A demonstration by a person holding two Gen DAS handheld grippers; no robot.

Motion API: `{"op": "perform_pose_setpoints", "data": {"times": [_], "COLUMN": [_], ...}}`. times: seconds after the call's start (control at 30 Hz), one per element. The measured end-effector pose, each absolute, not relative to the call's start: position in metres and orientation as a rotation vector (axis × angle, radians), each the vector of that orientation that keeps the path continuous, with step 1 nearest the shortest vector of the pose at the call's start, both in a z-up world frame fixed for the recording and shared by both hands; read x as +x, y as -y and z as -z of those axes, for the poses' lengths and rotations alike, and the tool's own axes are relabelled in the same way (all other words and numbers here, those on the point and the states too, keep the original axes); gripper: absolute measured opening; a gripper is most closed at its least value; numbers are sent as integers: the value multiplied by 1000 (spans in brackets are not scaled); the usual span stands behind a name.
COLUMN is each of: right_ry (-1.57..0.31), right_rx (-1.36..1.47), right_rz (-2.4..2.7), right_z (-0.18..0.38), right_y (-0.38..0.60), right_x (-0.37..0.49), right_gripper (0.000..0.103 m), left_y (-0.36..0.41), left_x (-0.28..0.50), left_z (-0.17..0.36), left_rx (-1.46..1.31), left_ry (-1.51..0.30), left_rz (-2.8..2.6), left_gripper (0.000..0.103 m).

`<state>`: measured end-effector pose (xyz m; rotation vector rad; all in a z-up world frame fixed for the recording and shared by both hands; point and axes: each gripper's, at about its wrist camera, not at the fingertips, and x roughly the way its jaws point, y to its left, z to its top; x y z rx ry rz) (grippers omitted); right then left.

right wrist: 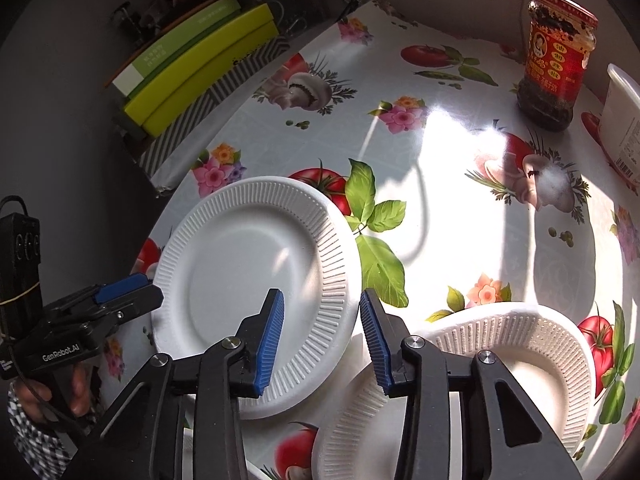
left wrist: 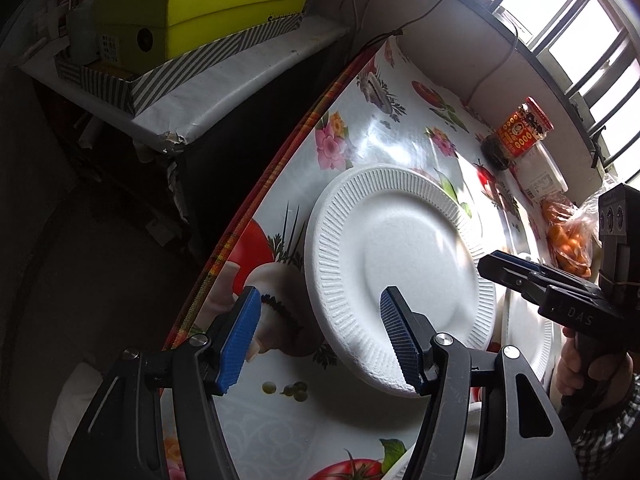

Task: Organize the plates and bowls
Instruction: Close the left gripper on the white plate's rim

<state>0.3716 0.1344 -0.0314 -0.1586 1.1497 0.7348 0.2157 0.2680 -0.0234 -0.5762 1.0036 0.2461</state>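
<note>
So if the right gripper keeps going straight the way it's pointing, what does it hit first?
Most likely the ribbed right rim of the plate, which runs between the open fingers of the right gripper. Depth is hard to judge; slightly farther right, it would meet the tablecloth instead.

White ribbed plates point(right wrist: 240, 280) are lying on a tablecloth point(right wrist: 460, 240) showing red tomatoes, pink flowers, green leaves; a red-labelled jar point(right wrist: 554, 68) is standing near its far edge, beside lime-green boxes point(left wrist: 208, 12).
</note>
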Motion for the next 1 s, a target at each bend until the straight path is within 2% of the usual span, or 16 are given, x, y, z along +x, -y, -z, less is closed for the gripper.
{"op": "perform_pose_setpoints", "data": {"times": [0.77, 0.8, 0.87, 1.0], "right_ry": [-1071, -1067, -1056, -1042], "right_rx": [-251, -254, -267, -290], "right_rz": [-699, -698, -699, -703], "right_z": [35, 35, 34, 33], "right_y": [-143, -143, -144, -146], "right_x": [359, 359, 358, 354], "right_gripper": [36, 36, 36, 35], "left_y": [-249, -249, -249, -246], "left_x": [220, 220, 220, 221], "left_z": [25, 25, 25, 27], "left_rx": [-408, -409, -405, -382], "left_ry": [-993, -994, -999, -1005], "left_rz": [-311, -313, -317, -325], "left_gripper": [63, 62, 50, 42]}}
